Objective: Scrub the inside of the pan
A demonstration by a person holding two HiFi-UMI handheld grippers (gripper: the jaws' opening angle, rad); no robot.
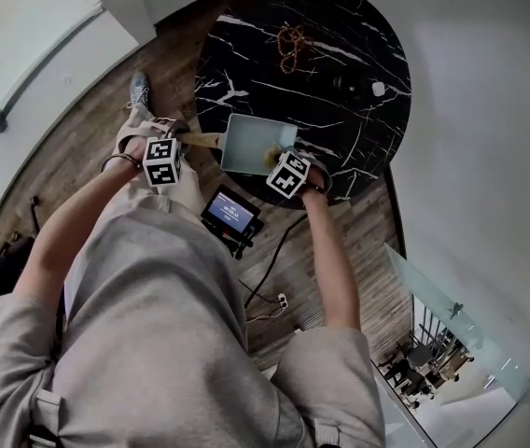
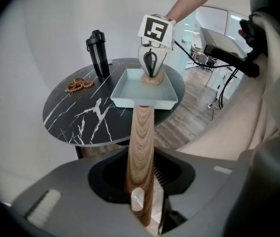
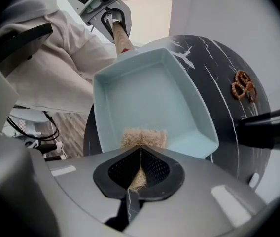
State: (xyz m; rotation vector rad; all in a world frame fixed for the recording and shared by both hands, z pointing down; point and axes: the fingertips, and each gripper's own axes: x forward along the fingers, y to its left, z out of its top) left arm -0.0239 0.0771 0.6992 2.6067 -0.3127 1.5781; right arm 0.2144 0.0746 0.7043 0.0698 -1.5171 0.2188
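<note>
Pan (image 1: 251, 143) at centre of head view, on dark surface (image 1: 340, 63); handle (image 2: 141, 132) clamped in left hand-held gripper (image 2: 143, 184); right hand-held gripper (image 3: 139, 179) clenched on scrub pad (image 3: 144, 137) inside pan; scrubbing probably just begun, unfinished.

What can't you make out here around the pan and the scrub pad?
- Right gripper view: scrub pad, near part behind the right gripper fingers.
- Right gripper view: bottle, blurred and cut off by the edge.
- Head view: brown item on the table, too small to identify.
</note>
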